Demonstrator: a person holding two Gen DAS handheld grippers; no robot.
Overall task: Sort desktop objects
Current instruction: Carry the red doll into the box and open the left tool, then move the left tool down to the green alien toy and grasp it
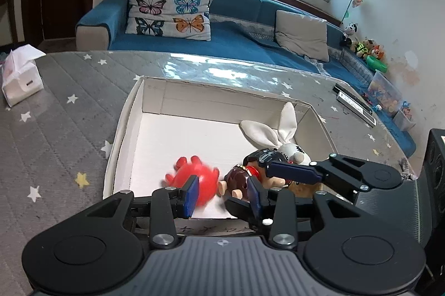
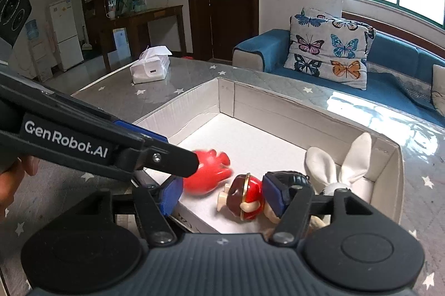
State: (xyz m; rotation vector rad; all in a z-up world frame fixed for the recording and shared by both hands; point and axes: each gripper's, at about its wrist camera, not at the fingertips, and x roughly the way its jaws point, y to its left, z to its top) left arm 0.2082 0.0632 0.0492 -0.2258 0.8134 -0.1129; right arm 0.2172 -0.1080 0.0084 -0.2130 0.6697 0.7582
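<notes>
A shallow white cardboard box (image 1: pixel 222 101) (image 2: pixel 278 107) sits on the star-patterned table. Inside lie a red plastic toy (image 1: pixel 194 176) (image 2: pixel 208 173), blurred, a small doll with brown hair and a red outfit (image 1: pixel 239 180) (image 2: pixel 246 198), a dark-helmeted figure (image 1: pixel 262 155) (image 2: pixel 292 176) and a white rabbit plush (image 1: pixel 278 134) (image 2: pixel 342 165). My left gripper (image 1: pixel 222 196) is open over the box's near wall, its left pad in front of the red toy. My right gripper (image 2: pixel 222 194) is open above the doll, its right pad by the helmeted figure. Each gripper's finger (image 1: pixel 292 173) (image 2: pixel 167 157) crosses the other's view.
A white tissue pack (image 1: pixel 20 76) (image 2: pixel 150 68) stands at the table's far left. A black bar-shaped item (image 1: pixel 354 104) lies at the right edge, with a black speaker (image 1: pixel 434 171) beside it. Behind the table runs a blue sofa (image 1: pixel 236 40) with a butterfly cushion (image 2: pixel 328 48).
</notes>
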